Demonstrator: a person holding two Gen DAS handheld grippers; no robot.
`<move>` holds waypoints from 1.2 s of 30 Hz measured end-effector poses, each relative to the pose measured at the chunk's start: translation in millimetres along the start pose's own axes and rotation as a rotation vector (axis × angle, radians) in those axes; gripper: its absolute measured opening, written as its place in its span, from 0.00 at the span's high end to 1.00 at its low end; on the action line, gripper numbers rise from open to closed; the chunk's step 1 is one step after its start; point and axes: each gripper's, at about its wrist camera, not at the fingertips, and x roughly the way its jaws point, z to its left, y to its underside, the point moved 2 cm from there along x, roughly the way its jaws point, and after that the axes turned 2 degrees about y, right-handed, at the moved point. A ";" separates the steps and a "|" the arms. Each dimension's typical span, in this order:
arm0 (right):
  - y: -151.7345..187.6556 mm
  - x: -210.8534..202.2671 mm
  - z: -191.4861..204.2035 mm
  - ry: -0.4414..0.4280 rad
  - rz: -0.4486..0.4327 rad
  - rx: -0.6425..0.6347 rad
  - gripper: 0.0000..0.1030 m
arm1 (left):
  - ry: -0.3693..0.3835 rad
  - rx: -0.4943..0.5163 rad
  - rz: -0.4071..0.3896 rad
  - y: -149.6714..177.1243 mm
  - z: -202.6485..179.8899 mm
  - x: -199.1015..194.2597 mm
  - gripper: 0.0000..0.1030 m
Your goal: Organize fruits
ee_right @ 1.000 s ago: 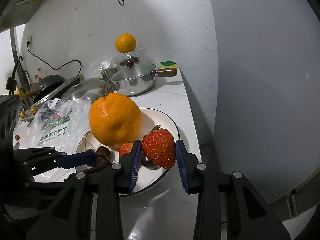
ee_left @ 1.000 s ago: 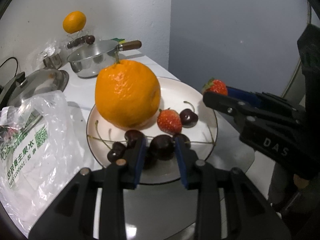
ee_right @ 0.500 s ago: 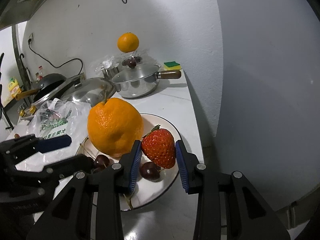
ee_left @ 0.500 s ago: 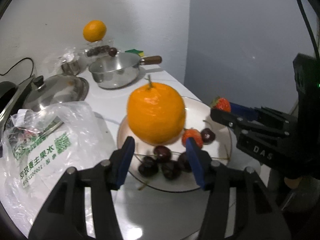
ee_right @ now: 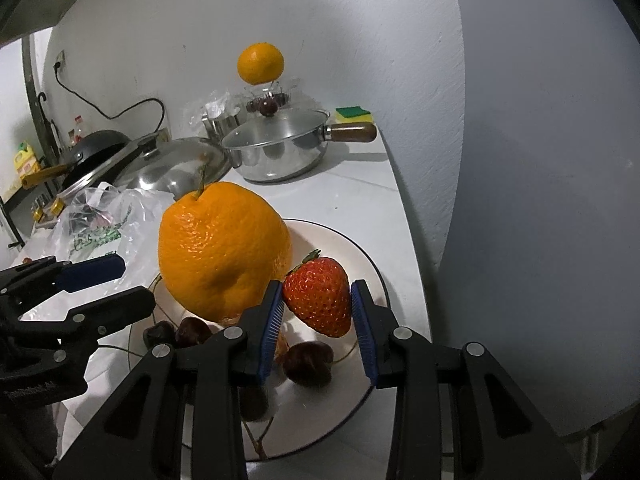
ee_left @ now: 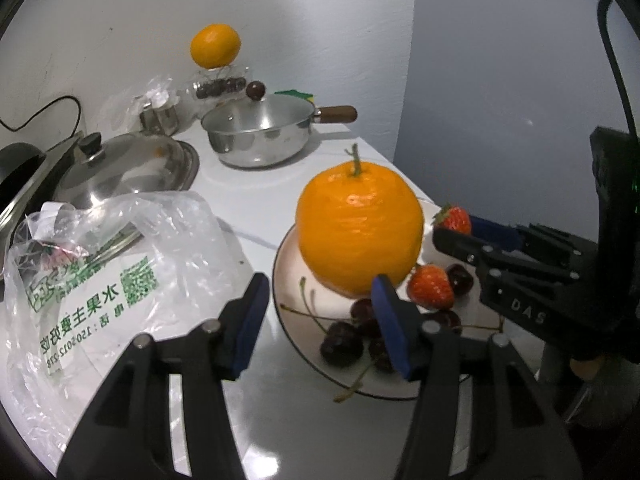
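Left wrist view
Left gripper (ee_left: 320,316): blue-padded fingers spread wide, nothing between them; the gap sits over the near left edge of the plate.
Plate (ee_left: 288,308): white with a dark rim, on the white counter (ee_left: 260,196), at 3 o'clock from the gripper's gap.
Large orange (ee_left: 359,228): stem up, on the plate's far side, at 1 o'clock from the gap.
Loose strawberry (ee_left: 432,287): on the plate, just beside the orange's base at its 4 o'clock.
Cherries (ee_left: 342,343): dark cluster with long stems on the near part of the plate.
Right gripper (ee_left: 464,226): enters from 3 o'clock, pinching a strawberry whose red tip shows above its upper finger.
Plastic bag (ee_left: 120,280): printed in green, at 9 o'clock on the counter.
Saucepan (ee_left: 260,136): steel with a wooden handle, at 12 o'clock.
Small orange (ee_left: 215,45): on clear packaging behind the saucepan.

Right wrist view
Right gripper (ee_right: 318,316): pads pressed on both sides of the held strawberry (ee_right: 318,294).
Held strawberry: above the plate (ee_right: 360,256), leaves up, just beside the large orange (ee_right: 224,254).
Cherries (ee_right: 308,362): on the plate under the fingers.
Left gripper (ee_right: 108,284): at 9 o'clock, fingers apart.
Pan lid (ee_right: 176,170): steel, at 11 o'clock.
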 end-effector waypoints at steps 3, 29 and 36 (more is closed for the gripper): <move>0.5 6.1 0.8 0.009 0.016 -0.005 0.64 | -0.009 -0.004 0.002 -0.7 4.5 2.8 0.47; -3.2 -24.4 24.6 0.113 0.002 -0.019 0.49 | 0.003 -0.010 -0.065 2.3 23.0 -34.5 0.45; -4.3 -48.7 46.5 0.131 -0.033 -0.032 0.49 | 0.005 -0.019 -0.114 6.4 34.6 -63.3 0.37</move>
